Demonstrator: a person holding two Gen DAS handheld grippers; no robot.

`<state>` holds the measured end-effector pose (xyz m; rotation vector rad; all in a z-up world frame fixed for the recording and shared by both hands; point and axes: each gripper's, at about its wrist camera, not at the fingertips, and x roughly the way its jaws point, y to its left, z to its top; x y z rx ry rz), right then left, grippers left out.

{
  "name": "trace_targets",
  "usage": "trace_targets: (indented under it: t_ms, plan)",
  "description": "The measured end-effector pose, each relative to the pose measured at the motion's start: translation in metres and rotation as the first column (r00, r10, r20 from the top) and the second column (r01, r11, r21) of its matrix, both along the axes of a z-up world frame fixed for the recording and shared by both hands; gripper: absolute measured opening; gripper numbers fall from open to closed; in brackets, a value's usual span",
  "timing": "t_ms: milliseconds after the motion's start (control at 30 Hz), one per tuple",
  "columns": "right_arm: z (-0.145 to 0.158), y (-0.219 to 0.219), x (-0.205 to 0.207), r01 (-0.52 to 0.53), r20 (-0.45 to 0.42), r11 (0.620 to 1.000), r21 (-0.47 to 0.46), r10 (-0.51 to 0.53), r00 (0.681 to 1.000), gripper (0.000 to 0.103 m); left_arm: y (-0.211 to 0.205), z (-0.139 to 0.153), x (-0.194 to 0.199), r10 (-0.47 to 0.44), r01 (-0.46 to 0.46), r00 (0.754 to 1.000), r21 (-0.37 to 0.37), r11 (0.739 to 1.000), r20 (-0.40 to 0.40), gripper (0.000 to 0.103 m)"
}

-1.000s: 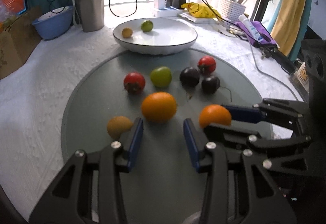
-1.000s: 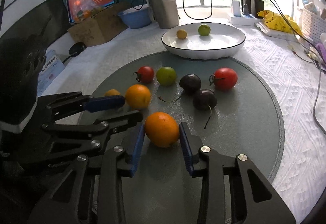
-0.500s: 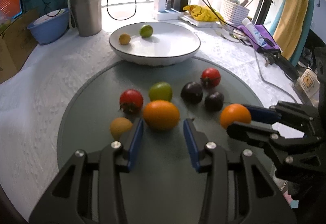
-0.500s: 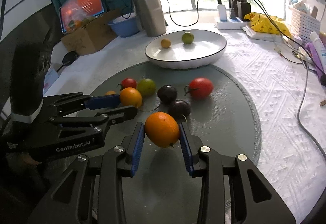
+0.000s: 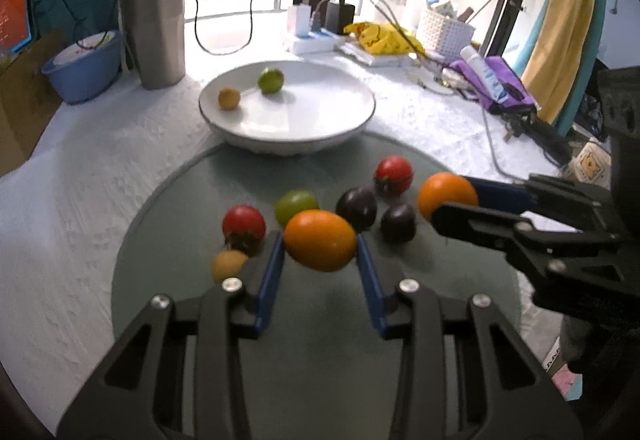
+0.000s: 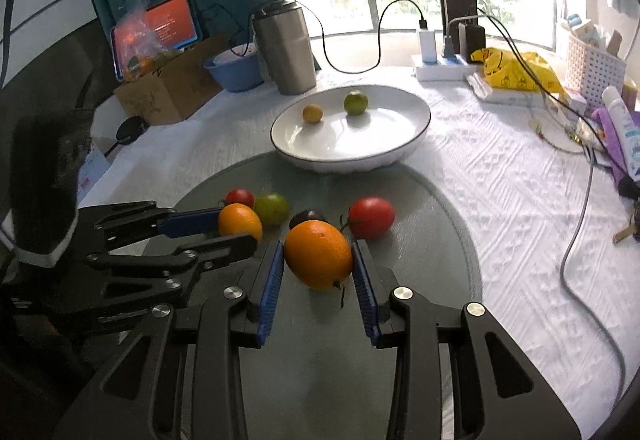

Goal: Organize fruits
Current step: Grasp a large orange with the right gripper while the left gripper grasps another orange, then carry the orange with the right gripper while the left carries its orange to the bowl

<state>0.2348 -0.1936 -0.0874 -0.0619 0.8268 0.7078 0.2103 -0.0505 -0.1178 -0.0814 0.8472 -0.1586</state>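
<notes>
Risk, foremost: two round, smooth-skinned fruits carried at once, each pinched only at its sides, either liable to roll out of its pads and drop among the loose fruit below. Left claw (image 5: pixel 320 260): jaws closing on an orange fruit (image 5: pixel 320 245) held between the blue pads, clear of the mat as far as the left wrist view tells; the grip may not be fully settled. Right claw (image 6: pixel 318 268): nearly closed, clamped on a second orange fruit (image 6: pixel 318 255), stem end hanging downward. Landmark: white plate (image 6: pixel 416 128), on the desk past the far edge of the round grey mat (image 6: pixel 448 240). Both held fruits sit on the near side of the plate, well apart from it. Already on the plate: a green lime (image 6: pixel 355 102) and a small yellow fruit (image 6: pixel 312 113); an incoming orange could knock either one rolling. Between claws and plate, on the mat: two red tomatoes (image 5: pixel 394 169), a green tomato (image 5: pixel 296 203), two dark plums (image 5: pixel 356 202), and a small yellow fruit (image 5: pixel 228 265) beside the left claw's pad; a low carry would strike these. Claws travel side by side, close enough to collide. Beyond the plate: steel tumbler (image 6: pixel 285 46), blue bowl (image 6: pixel 236 70), charger cables, clear of the path.
</notes>
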Motion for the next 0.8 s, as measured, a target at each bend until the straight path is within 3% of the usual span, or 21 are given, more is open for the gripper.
trace_targets:
  t_ms: [400,800]
  plan:
    - [0.014,0.006,0.024,-0.002,0.029,1.0,0.004,0.002,1.0,0.037,0.015,0.027,0.019,0.015,-0.014,0.998,-0.014,1.0,0.064,0.039]
    - [0.02,0.008,0.063,0.006,0.049,1.0,-0.004,-0.006,0.999,0.037,0.027,0.032,0.051,0.015,-0.015,0.996,-0.002,1.0,0.091,0.039]
